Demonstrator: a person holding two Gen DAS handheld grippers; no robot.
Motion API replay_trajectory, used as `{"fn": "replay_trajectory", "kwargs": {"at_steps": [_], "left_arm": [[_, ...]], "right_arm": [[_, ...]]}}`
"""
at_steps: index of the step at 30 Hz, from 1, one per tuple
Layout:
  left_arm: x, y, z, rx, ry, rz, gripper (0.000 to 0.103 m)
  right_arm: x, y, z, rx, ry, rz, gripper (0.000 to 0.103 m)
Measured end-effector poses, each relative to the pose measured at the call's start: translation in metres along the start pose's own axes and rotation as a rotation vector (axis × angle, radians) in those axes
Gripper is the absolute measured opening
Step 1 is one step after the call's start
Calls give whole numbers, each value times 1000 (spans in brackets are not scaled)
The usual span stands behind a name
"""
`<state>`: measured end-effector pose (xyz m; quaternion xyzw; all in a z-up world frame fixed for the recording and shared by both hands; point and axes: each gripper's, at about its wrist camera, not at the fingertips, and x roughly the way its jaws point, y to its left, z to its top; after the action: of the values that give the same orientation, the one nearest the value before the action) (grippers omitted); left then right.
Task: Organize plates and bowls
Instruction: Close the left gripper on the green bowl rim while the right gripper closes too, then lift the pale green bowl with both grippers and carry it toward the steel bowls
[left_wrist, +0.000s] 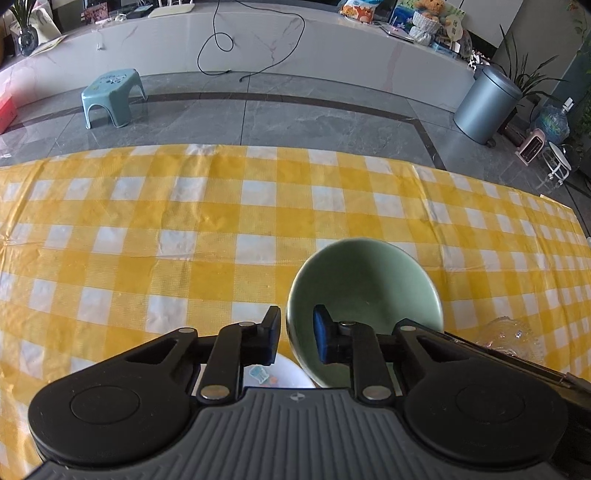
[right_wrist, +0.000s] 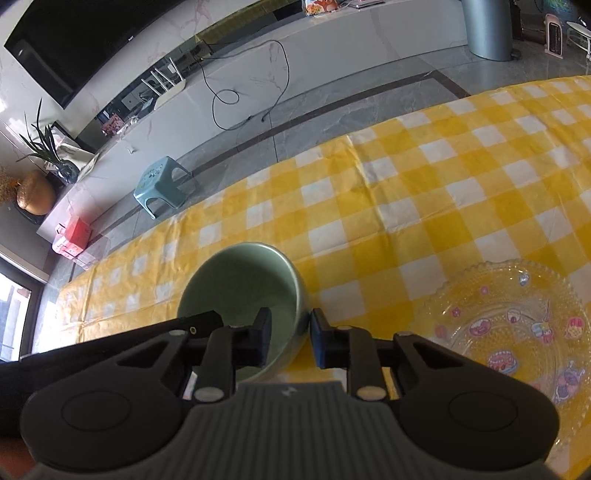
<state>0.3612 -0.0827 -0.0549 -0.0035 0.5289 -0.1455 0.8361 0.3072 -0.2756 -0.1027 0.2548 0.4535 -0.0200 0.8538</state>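
Green ceramic bowl (left_wrist: 364, 295) sat pinched at its rim by both tongs, left (left_wrist: 295, 334) and right (right_wrist: 288, 338), above the yellow-checked bench (left_wrist: 184, 236), near a glass plate (right_wrist: 517, 325).

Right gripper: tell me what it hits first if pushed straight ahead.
The right gripper already straddles the green bowl's rim, so its wall comes first. Beyond that lies only yellow checked tablecloth; depth is uncertain.

Green bowl (left_wrist: 364, 295): glazed ceramic, pale sage, empty, tilted, mouth toward cams; rim sits between fingers of both hand-held grippers. Clear glass plate (right_wrist: 517, 328): beaded scalloped rim, cartoon decals, flat on table, just R of bowl. White plate (left_wrist: 284, 373) w/ decals partly hidden below bowl.
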Motion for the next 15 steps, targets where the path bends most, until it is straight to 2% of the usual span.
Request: {"fn": "replay_trajectory", "kwargs": {"at_steps": [5, 10, 15], "left_arm": [[4, -2, 0, 4, 13, 3, 11], [2, -1, 1, -23, 21, -6, 9], [-15, -6, 1, -4, -10, -4, 8]], "right_arm": [[11, -5, 1, 23, 22, -2, 17], [10, 0, 2, 7, 23, -24, 13], [-1, 1, 1, 12, 22, -22, 12]]}}
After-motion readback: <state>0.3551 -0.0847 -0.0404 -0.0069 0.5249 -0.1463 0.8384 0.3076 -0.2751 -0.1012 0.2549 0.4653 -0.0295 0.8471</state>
